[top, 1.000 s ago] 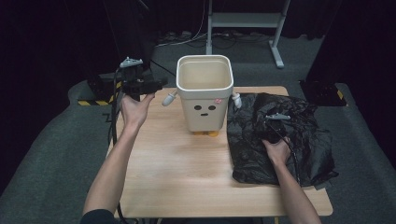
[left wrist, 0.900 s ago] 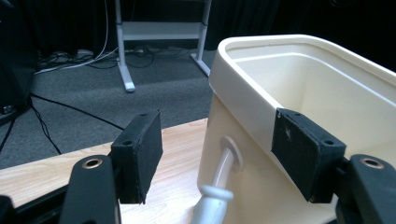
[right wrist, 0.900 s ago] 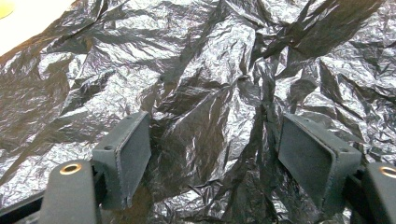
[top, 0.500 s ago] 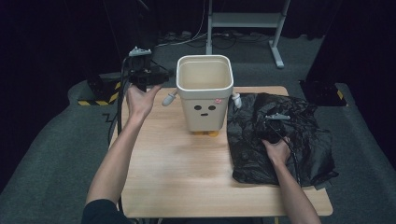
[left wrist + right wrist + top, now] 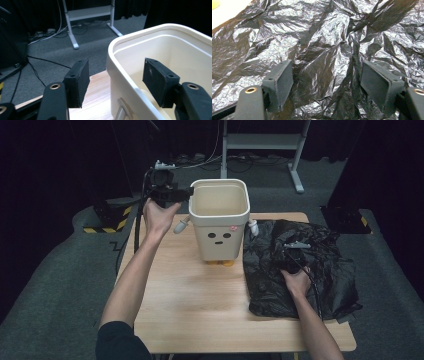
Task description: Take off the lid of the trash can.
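A cream bin with a drawn face stands at the back middle of the wooden table. My left gripper is at its left rim. In the left gripper view the jaws straddle the bin wall, one pad outside and one inside. My left gripper has just been closing a little, with a gap still on both sides of the wall. A crumpled black plastic bag lies on the right of the table. My right gripper rests over it, open, with bag film between and beneath my right gripper.
The bin has small grey side arms and orange feet. A metal stand and cables sit on the floor behind the table. A yellow-and-black striped object lies on the floor at left. The table's front left shows bare wood.
My left hand has carried its gripper rightward and slightly up, from left of the bin onto its left rim. The right hand and the bag have stayed put.
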`<state>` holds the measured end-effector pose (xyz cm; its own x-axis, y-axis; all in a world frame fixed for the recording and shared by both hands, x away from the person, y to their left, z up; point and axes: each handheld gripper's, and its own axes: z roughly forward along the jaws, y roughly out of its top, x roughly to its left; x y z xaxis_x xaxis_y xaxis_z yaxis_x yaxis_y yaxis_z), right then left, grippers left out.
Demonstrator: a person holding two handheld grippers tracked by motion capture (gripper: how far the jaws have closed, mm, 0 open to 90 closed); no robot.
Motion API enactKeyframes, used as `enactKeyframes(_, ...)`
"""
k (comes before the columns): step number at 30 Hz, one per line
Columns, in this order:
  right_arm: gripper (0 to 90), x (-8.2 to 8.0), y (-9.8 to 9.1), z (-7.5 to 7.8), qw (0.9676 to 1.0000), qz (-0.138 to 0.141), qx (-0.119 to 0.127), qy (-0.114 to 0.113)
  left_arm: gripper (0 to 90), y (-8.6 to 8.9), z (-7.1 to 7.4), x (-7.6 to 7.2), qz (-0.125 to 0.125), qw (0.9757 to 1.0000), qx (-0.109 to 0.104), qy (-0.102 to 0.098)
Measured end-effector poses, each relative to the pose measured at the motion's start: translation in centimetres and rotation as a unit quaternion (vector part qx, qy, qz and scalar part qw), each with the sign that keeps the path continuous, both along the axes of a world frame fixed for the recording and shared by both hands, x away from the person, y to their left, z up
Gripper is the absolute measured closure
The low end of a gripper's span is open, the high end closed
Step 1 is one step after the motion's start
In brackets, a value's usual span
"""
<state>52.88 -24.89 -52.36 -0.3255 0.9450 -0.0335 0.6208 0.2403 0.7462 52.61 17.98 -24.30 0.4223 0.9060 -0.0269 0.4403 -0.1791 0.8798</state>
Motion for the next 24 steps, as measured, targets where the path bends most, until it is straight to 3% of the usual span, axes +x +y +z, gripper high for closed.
enactKeyframes(3, 26.0, 0.0, 0.0, 0.0, 1.0, 0.0, -0.001, 0.0, 38.5, -0.4, 0.0, 0.6, 0.003, 0.9999, 0.011, -0.002)
enactKeyframes(14, 26.4, -0.1, 0.1, 0.0, 1.0, 0.0, -0.001, 0.0, 45.7, -0.6, -0.1, 2.3, 0.018, 0.9998, 0.013, -0.003)
enactKeyframes(24, 26.6, -0.1, 0.1, 0.0, 1.0, 0.0, -0.001, -0.001, 54.0, -1.7, -0.8, 3.7, 0.012, 0.9994, 0.032, 0.0)
